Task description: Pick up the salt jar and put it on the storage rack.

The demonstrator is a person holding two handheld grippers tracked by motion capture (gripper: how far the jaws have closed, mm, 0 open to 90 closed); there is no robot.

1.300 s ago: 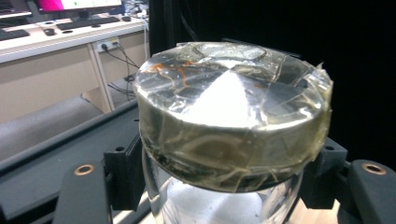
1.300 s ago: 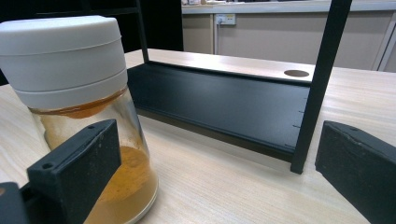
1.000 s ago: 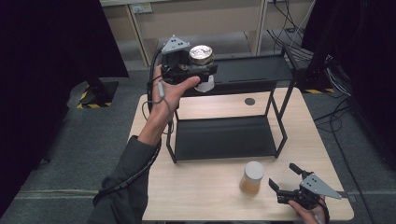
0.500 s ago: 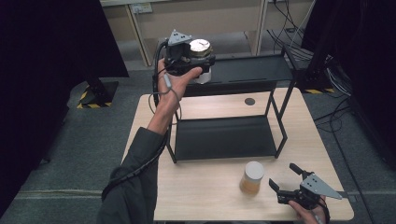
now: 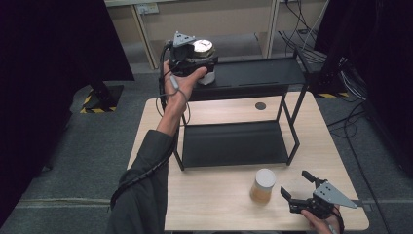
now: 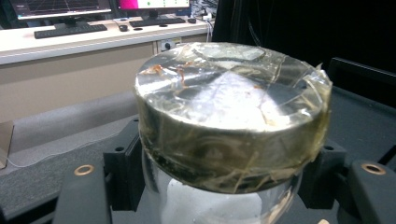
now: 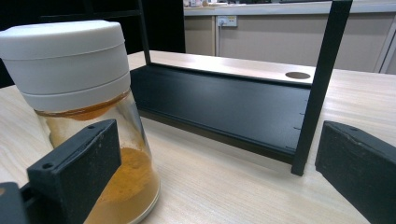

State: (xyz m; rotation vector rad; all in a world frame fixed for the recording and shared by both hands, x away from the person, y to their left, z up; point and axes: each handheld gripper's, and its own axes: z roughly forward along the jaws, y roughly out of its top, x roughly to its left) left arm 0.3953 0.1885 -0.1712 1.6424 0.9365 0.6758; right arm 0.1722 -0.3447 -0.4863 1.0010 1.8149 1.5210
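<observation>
Room: dark curtains on both sides, grey floor, a pale wooden table carrying a black two-tier rack at its far half.
Left hand-held gripper: you hold it up at the rack's top shelf, near that shelf's left end, clenched on a clear jar with a taped metal lid.
Jar position: at the top shelf's left end; from above you cannot tell whether its base touches the shelf or hangs just over it.
Right hand-held gripper: released, jaws spread wide, low at the table's near right corner.
Second jar: a white-capped jar of orange powder stands upright near the table's near edge, just beside the right hand-held gripper, untouched.
Step in hand: judged from this, you are setting the clear jar on the top shelf.
How to do it well: keep the jar upright, lower until the base sits flat and well inside the shelf's lip, then open the jaws slowly and draw straight back so neither jaw drags it.
Left gripper view: the crinkled tape over the lid, white contents below, and both jaws pressed on the glass under the lid, details too small from above.
Right gripper view: the powder jar stands just ahead of one jaw rather than between them, with the rack's lower shelf beyond.
</observation>
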